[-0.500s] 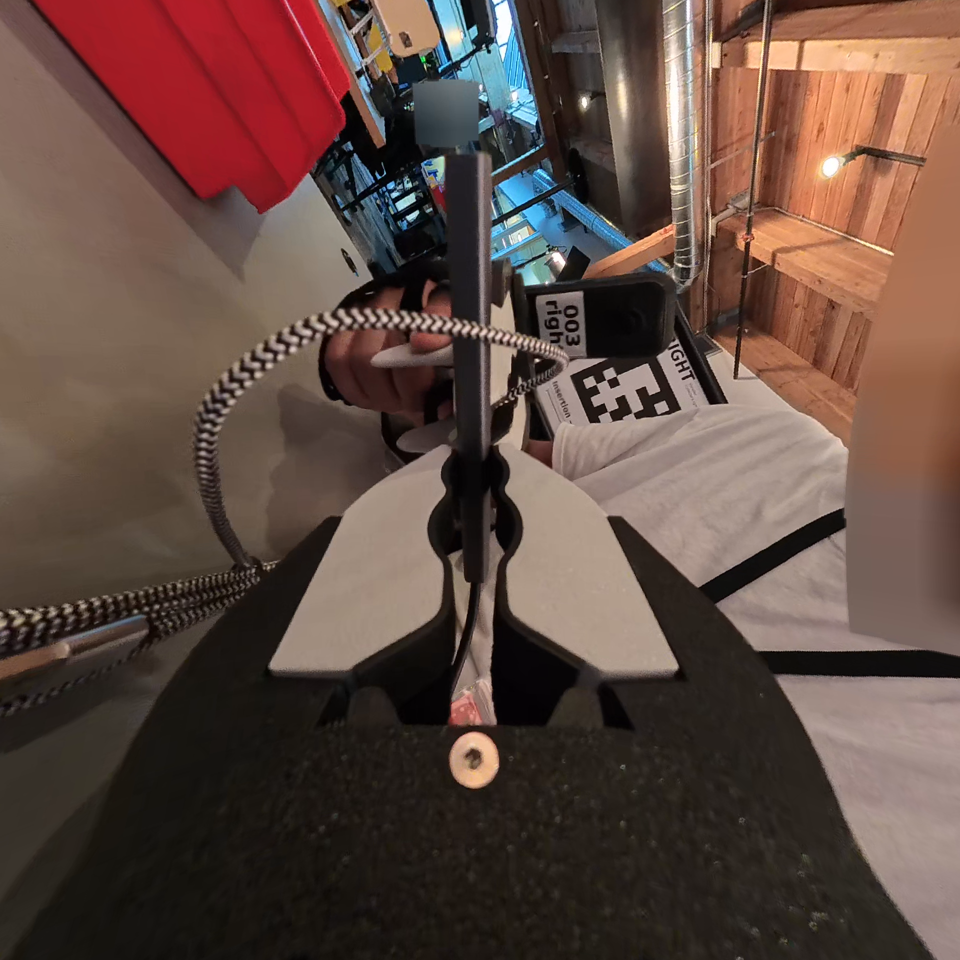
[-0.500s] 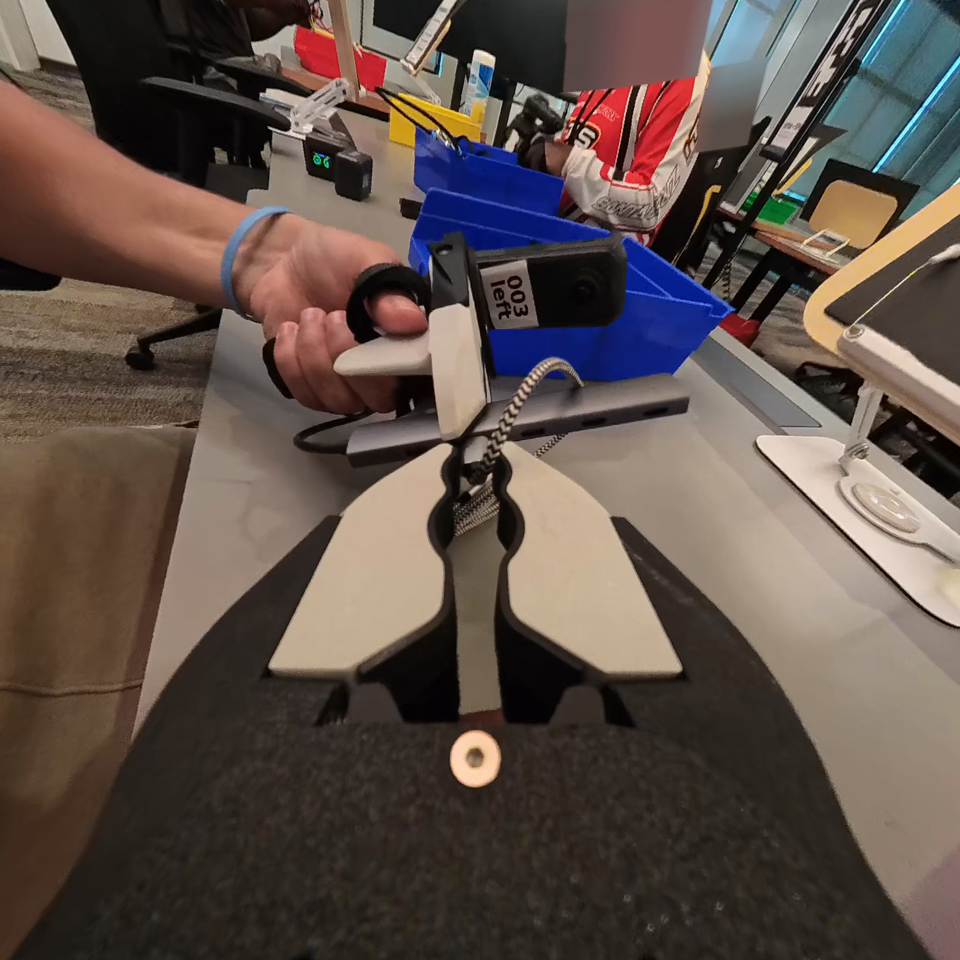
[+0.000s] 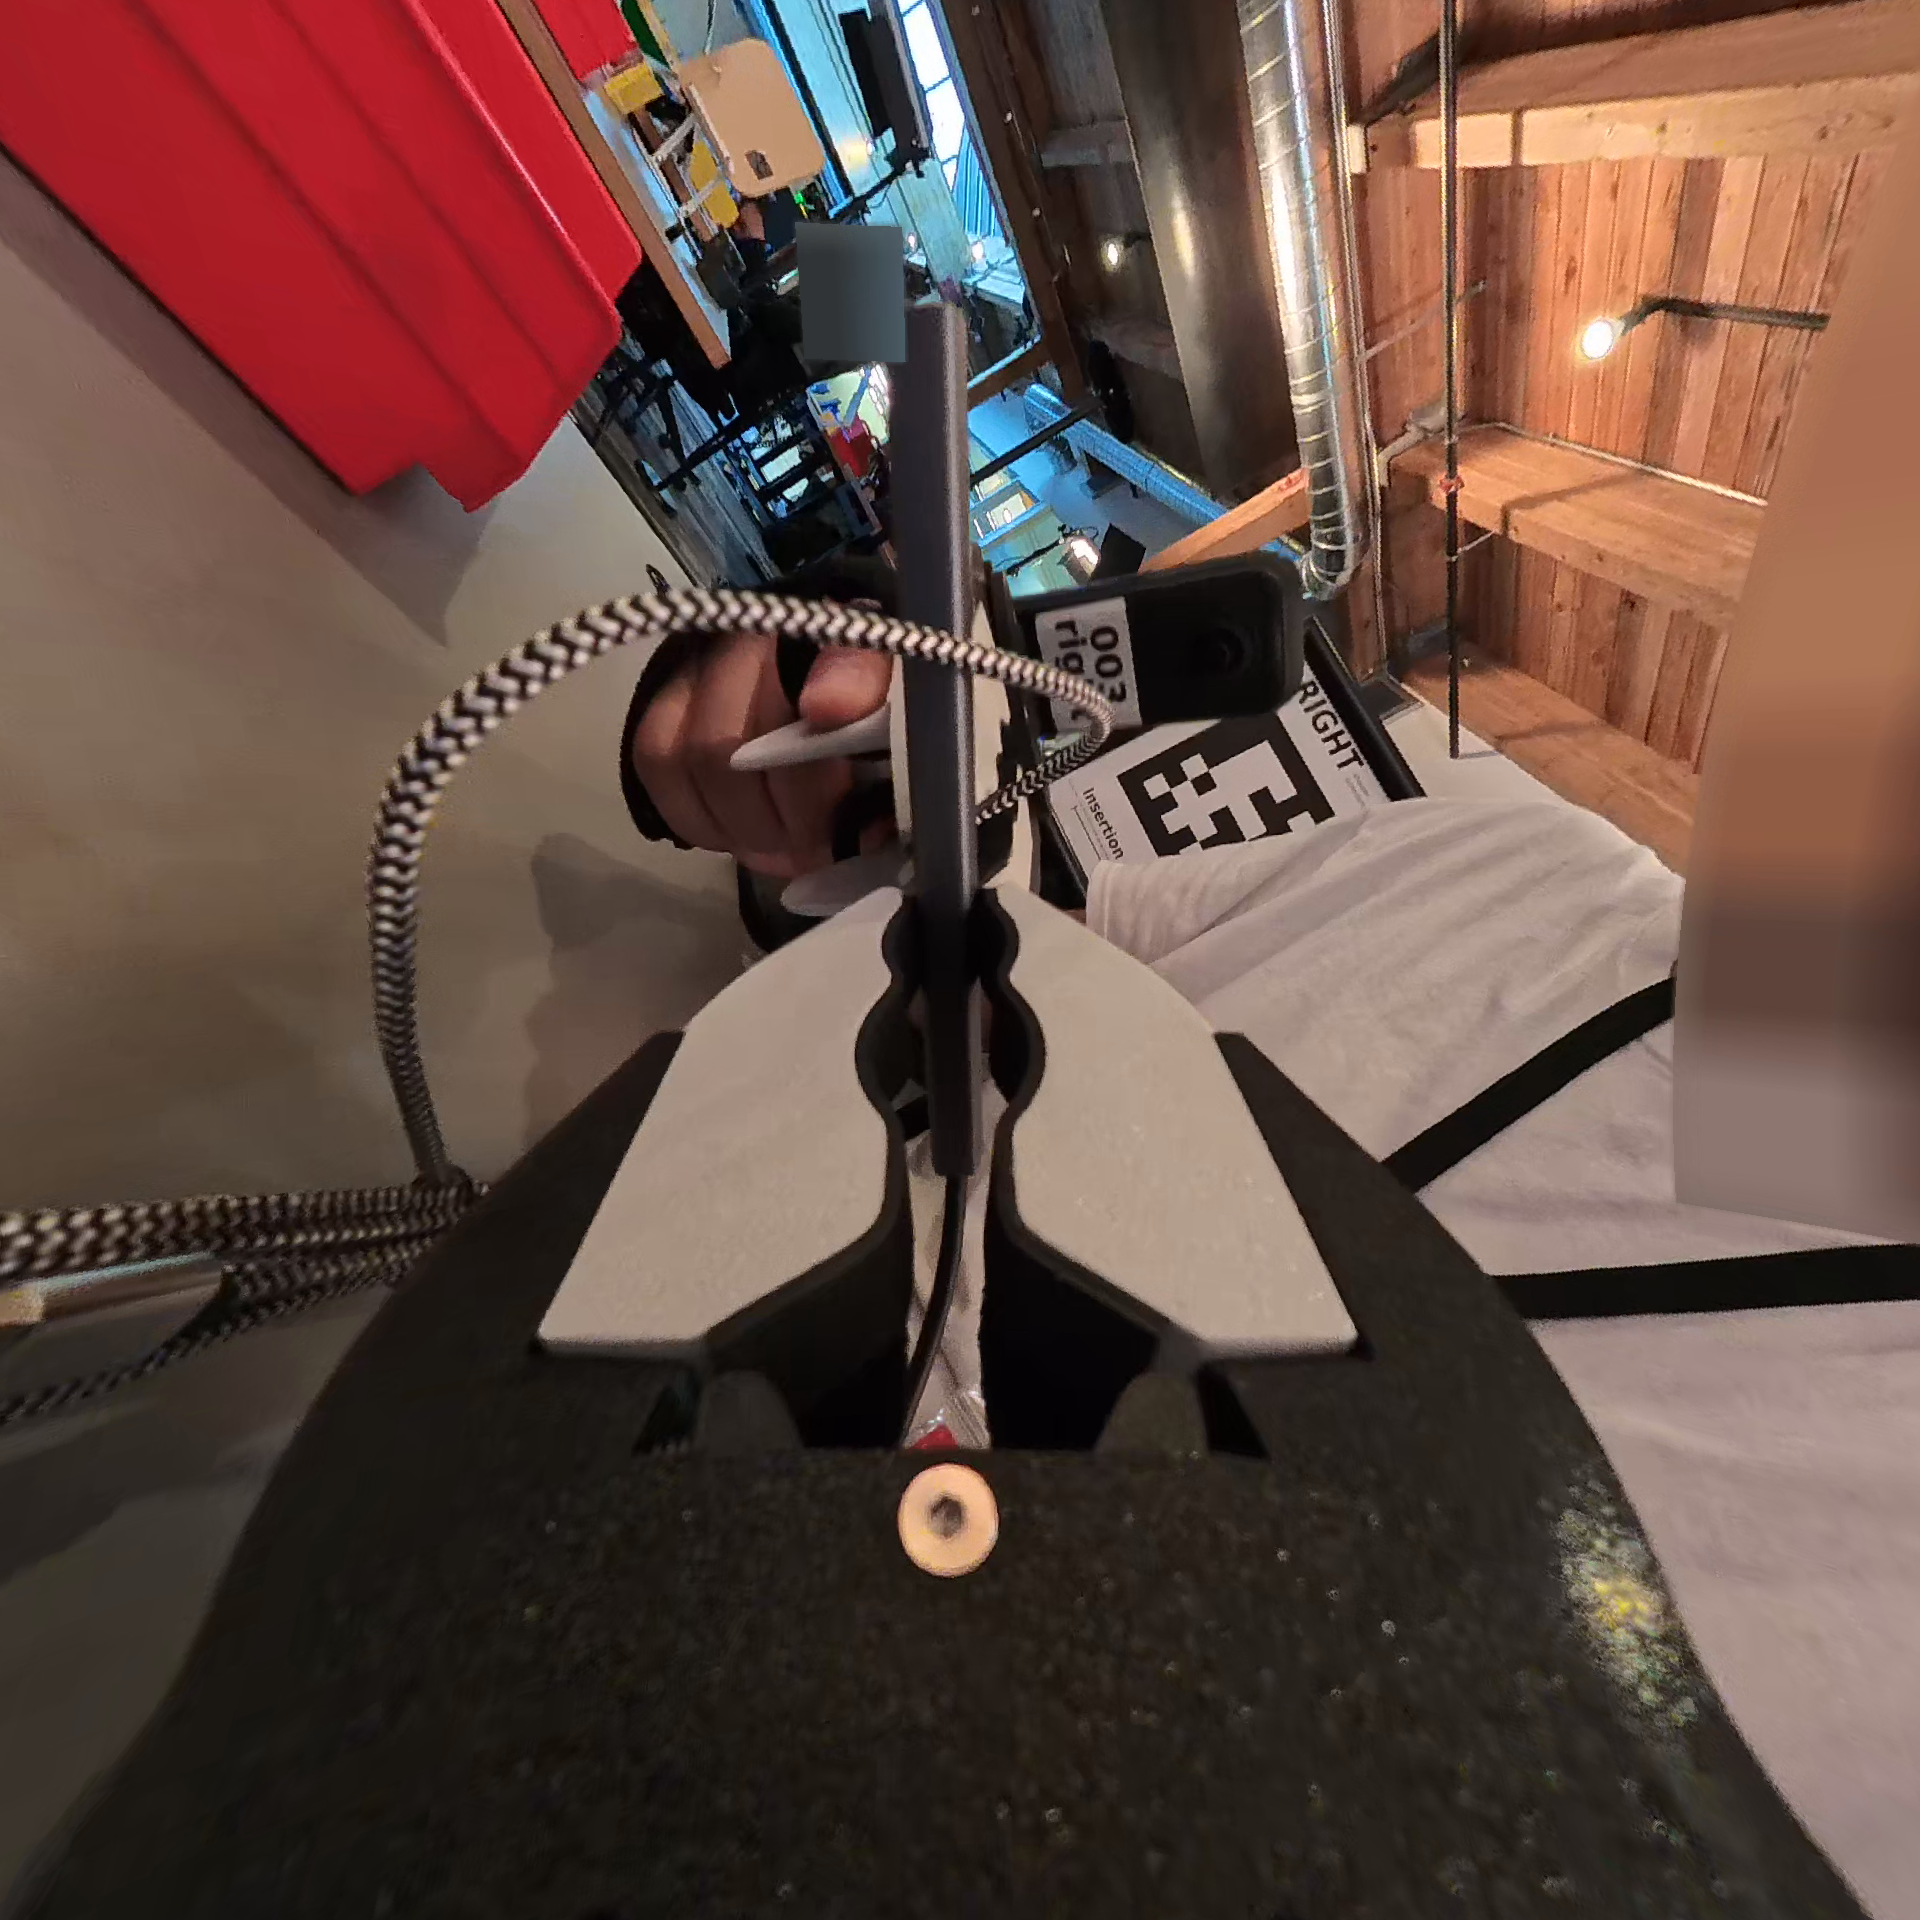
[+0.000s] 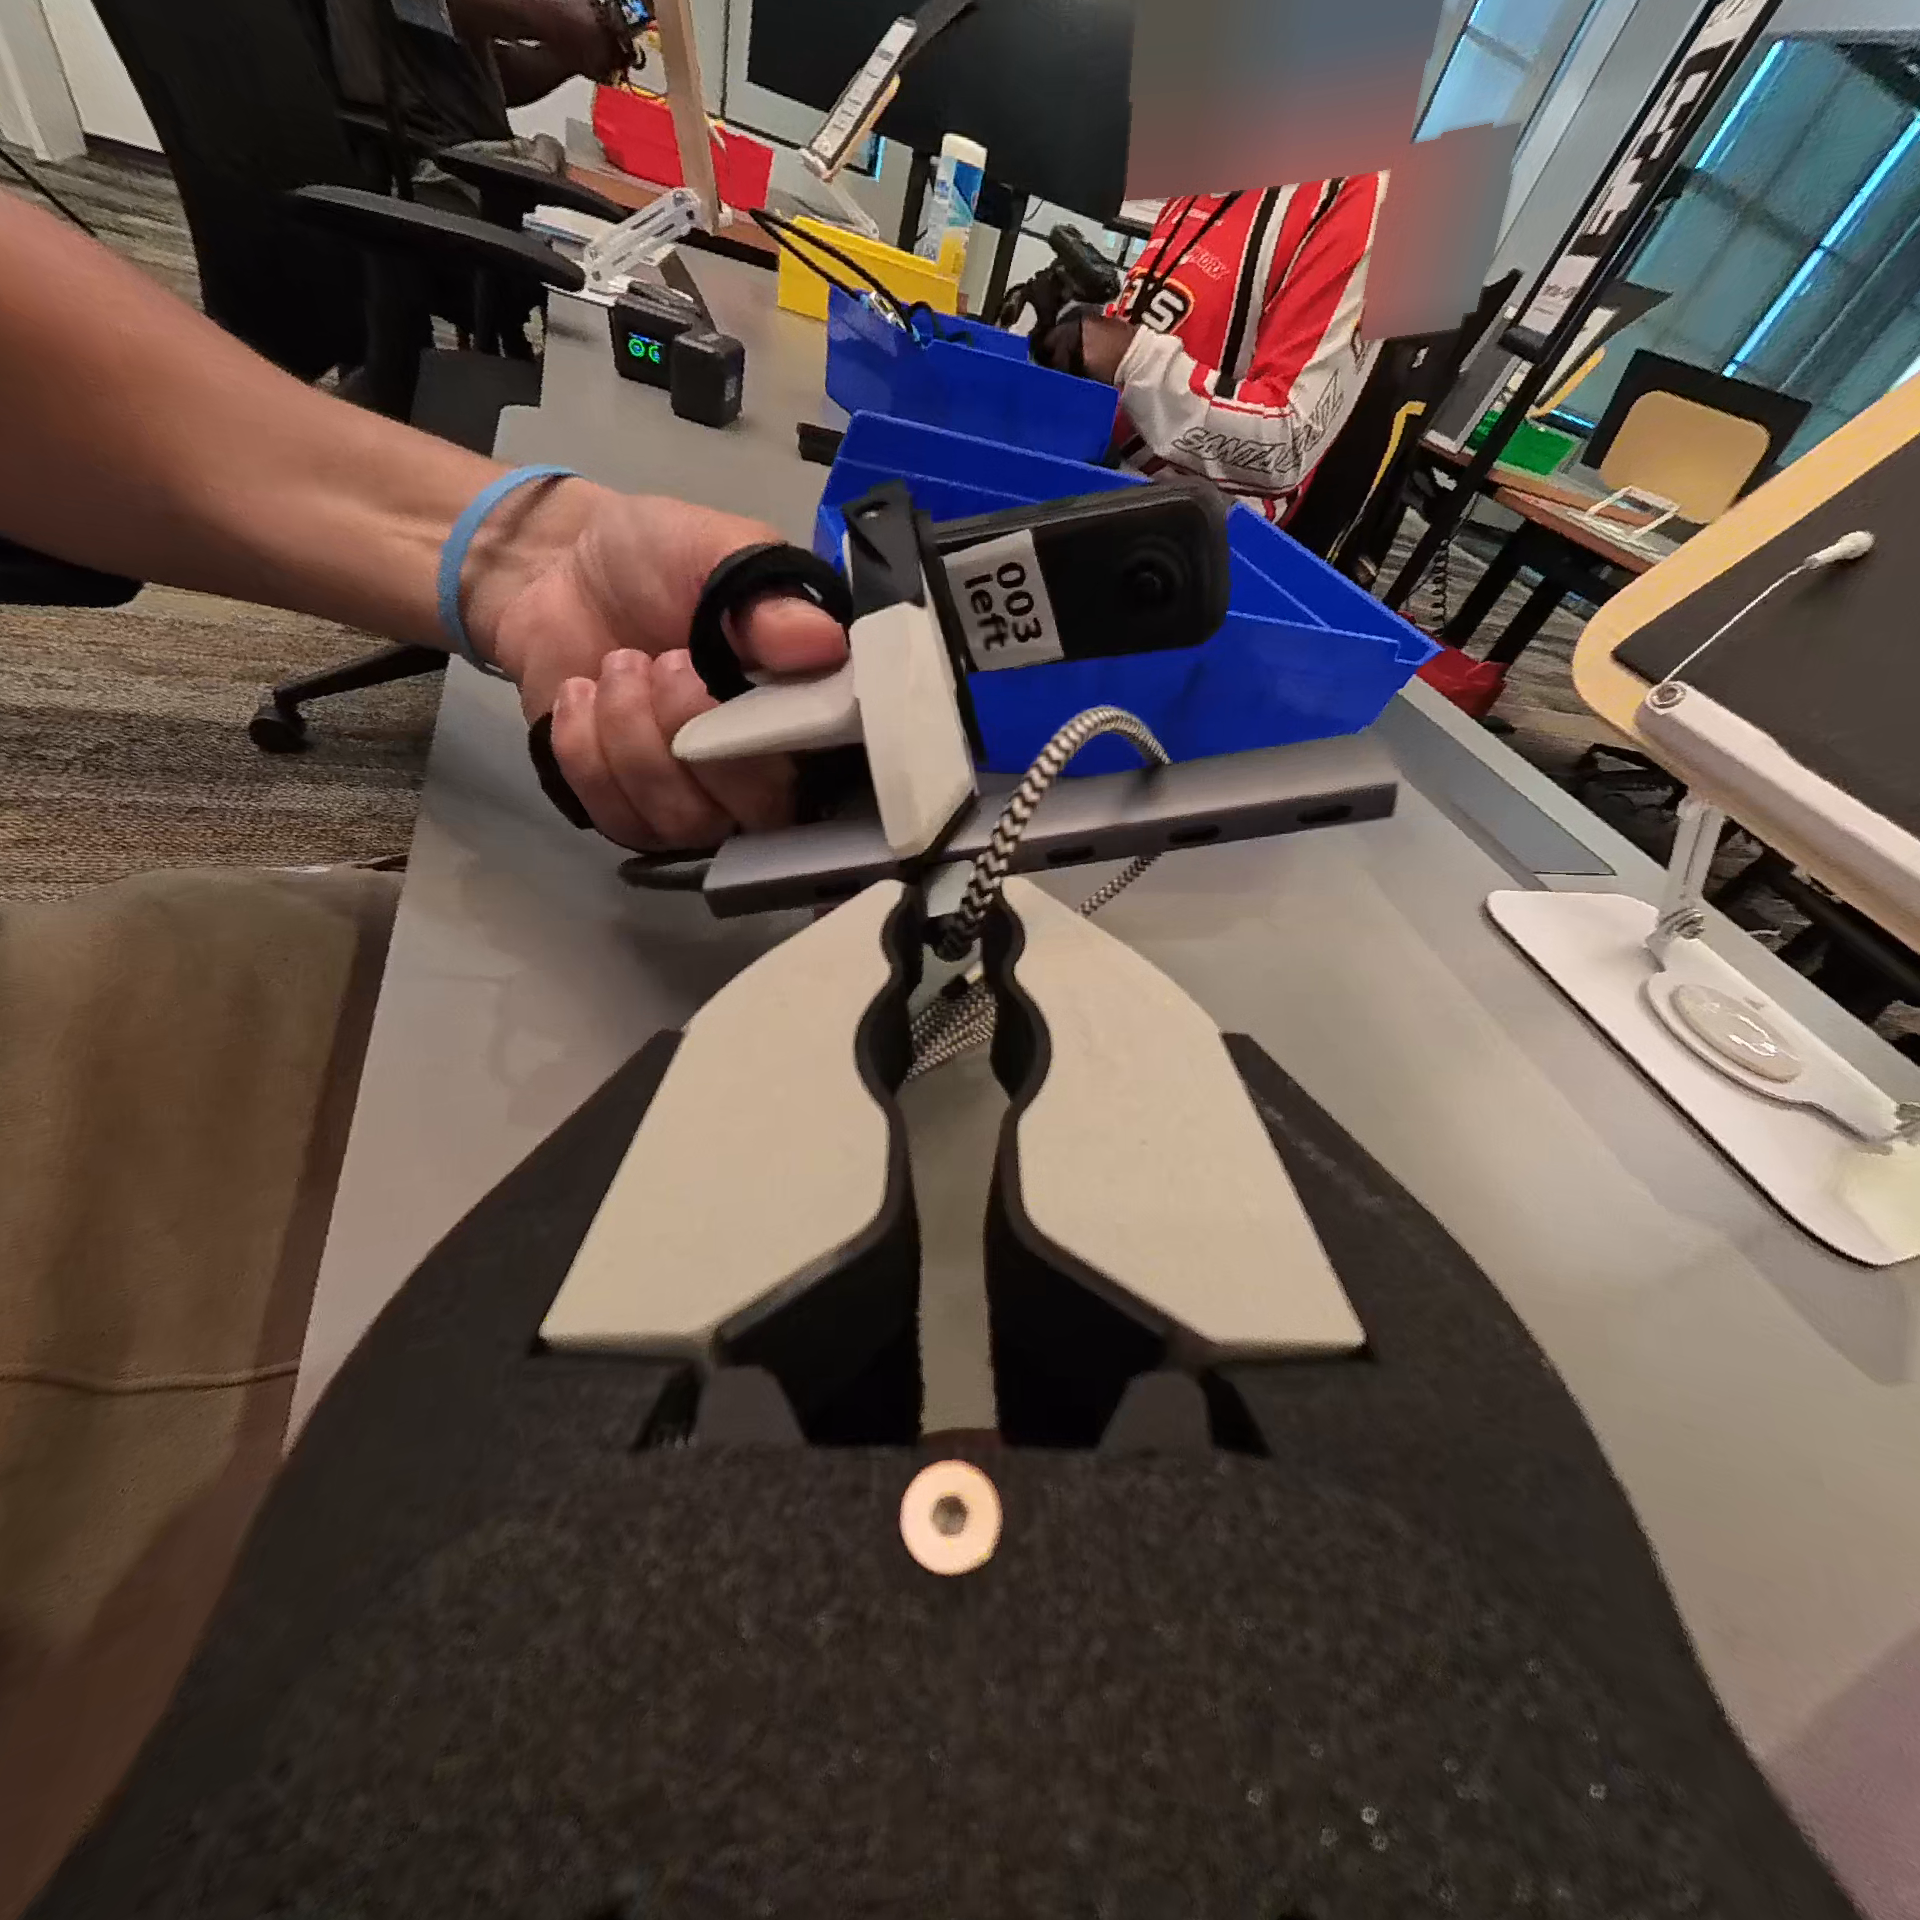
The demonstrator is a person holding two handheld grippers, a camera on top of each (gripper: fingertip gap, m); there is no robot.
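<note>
Each claw has two pale grey, wavy-edged fingers on a black, grainy body with a brass-coloured screw at six o'clock. The left hand wears a blue wristband; black finger loops and a black labelled camera sit at its three o'clock.

hub: grey | cable: black-white braid | bins: blue | bin: red
</note>
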